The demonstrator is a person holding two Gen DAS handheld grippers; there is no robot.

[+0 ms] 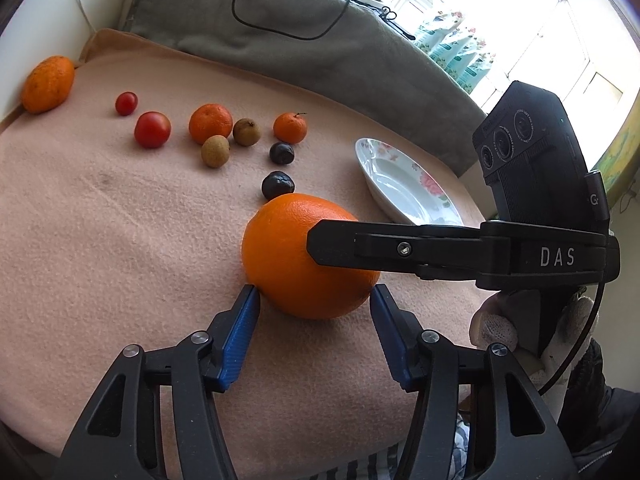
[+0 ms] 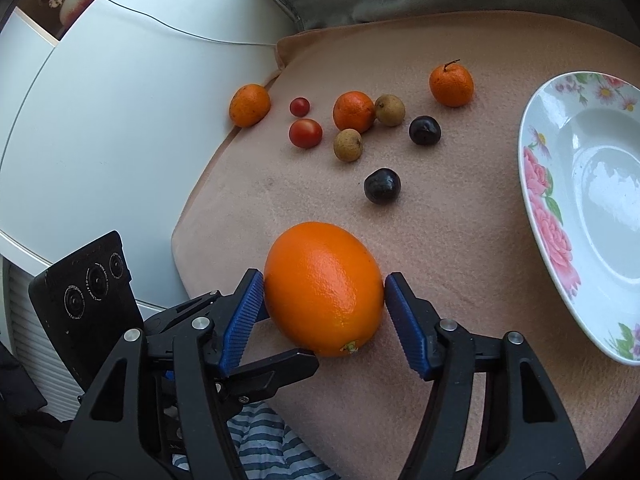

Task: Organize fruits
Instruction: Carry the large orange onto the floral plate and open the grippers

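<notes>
A big orange [image 1: 288,256] [image 2: 324,288] lies on a peach blanket [image 1: 100,220] with both grippers on it. My left gripper [image 1: 314,294] has its blue pad tips against the orange's near sides. My right gripper [image 2: 325,284] presses its pads on the orange from left and right. In the left wrist view, one right finger [image 1: 360,246] crosses over the orange. A left finger [image 2: 276,366] shows low beside the fruit in the right wrist view. The white flowered plate [image 1: 400,184] [image 2: 536,184] sits to the right, with nothing in it.
Beyond the orange lie two dark round fruits [image 2: 382,186], two brown longans [image 2: 348,144], two tomatoes [image 2: 305,133] and three mandarins [image 2: 354,111]. A grey cushion [image 1: 300,20] backs the blanket. A white surface [image 2: 100,120] borders it on the left. A gloved hand [image 1: 496,328] holds the right gripper.
</notes>
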